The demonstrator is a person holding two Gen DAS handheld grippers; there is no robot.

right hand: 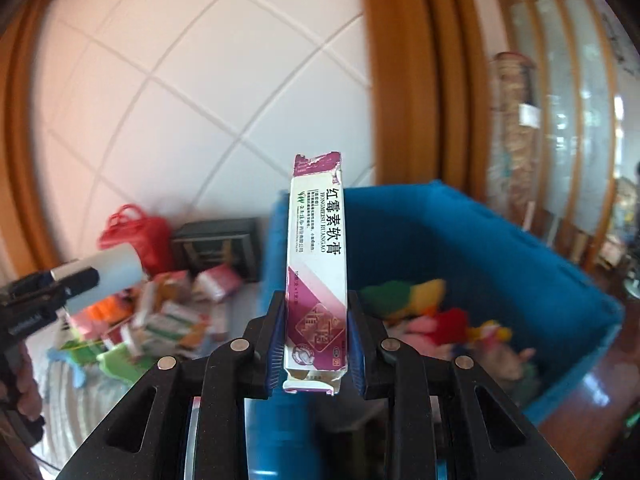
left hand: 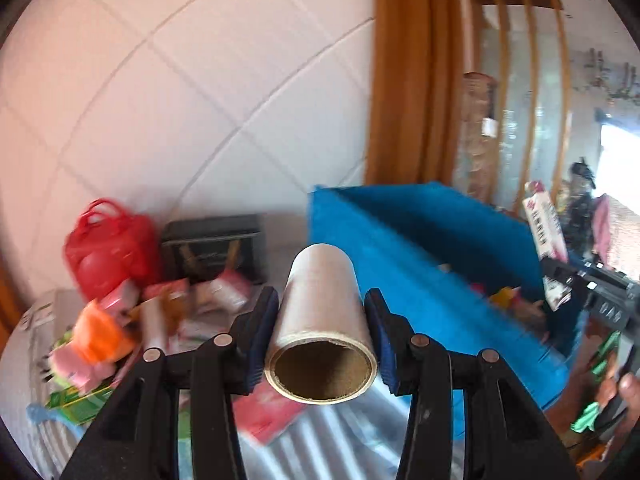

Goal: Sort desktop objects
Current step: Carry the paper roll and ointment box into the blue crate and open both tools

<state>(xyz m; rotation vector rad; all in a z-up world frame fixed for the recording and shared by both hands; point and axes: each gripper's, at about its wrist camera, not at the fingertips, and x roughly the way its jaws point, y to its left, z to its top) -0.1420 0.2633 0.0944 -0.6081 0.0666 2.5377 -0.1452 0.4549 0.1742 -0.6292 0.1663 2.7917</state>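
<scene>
My left gripper (left hand: 322, 312) is shut on a roll of clear film on a cardboard core (left hand: 322, 320), held lengthwise with its open end toward the camera. My right gripper (right hand: 316, 328) is shut on a long white and magenta ointment box (right hand: 316, 264) that stands upright between the pads. Both are held up in the air near a blue fabric bin (left hand: 420, 248) (right hand: 500, 248). The right wrist view shows the left gripper (right hand: 96, 276) with its roll at the far left; the left wrist view shows the right gripper (left hand: 560, 280) with its box at the far right.
Several soft toys (right hand: 420, 308) lie inside the bin. A heap of small boxes and packets (left hand: 132, 320) (right hand: 168, 312) covers the striped cloth to the left, with a red bag (left hand: 112, 244) and a dark tin (left hand: 212, 248) behind, against the tiled wall. A wooden door frame stands behind the bin.
</scene>
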